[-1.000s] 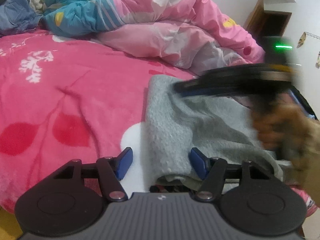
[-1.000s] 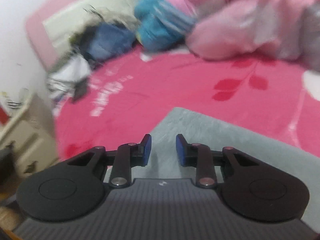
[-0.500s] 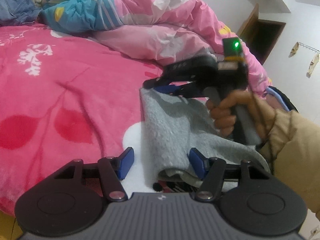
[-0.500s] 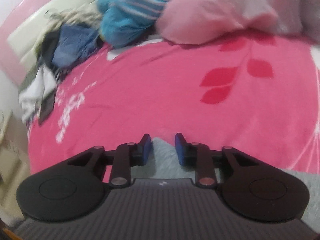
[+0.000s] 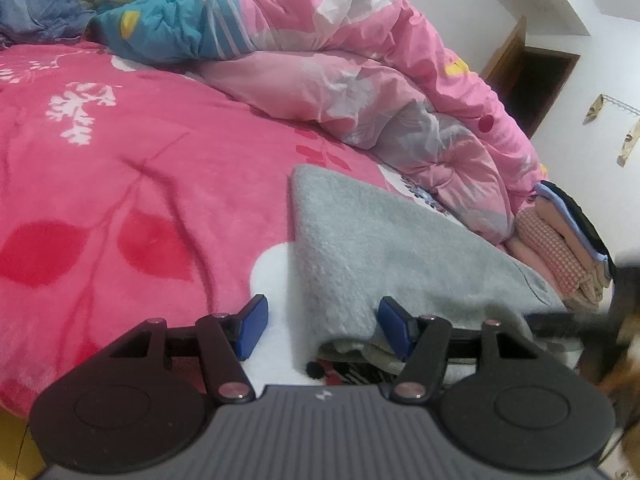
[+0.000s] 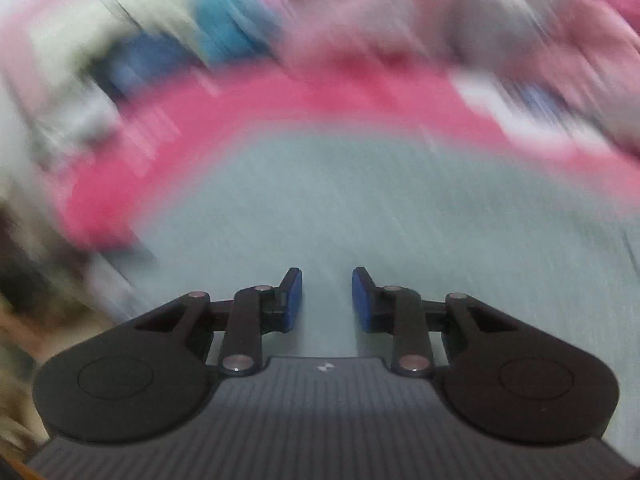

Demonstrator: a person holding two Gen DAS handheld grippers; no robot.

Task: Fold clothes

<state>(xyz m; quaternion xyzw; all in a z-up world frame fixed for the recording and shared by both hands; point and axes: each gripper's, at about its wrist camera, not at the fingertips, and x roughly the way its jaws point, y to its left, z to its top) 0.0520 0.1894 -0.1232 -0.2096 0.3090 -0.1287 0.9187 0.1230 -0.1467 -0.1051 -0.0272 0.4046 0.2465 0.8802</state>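
Pink bedding (image 5: 132, 168) with red leaves covers the bed and fills most of the left wrist view, with a rumpled pink and blue quilt (image 5: 328, 64) heaped far beyond the fingers. Ahead of the left gripper (image 5: 320, 326) lies the grey garment (image 5: 384, 248), already doubled over; its near folded edge sits between the two blue pads, closer to the right-hand one, probably so that edge can be taken for another fold. The pads stand wide apart and press on nothing. Off to the right of the fingers, a stack of folded clothes (image 5: 560, 248) rests at the bed's edge, likely finished pieces set aside. At the frame's right border a dark blurred shape and a bit of a hand are cut off and hard to read. The right wrist view is smeared by motion: the right gripper (image 6: 327, 298) hangs over the grey cloth, its pads a narrow gap apart with nothing visibly pinched. Everything beyond them is streaks.
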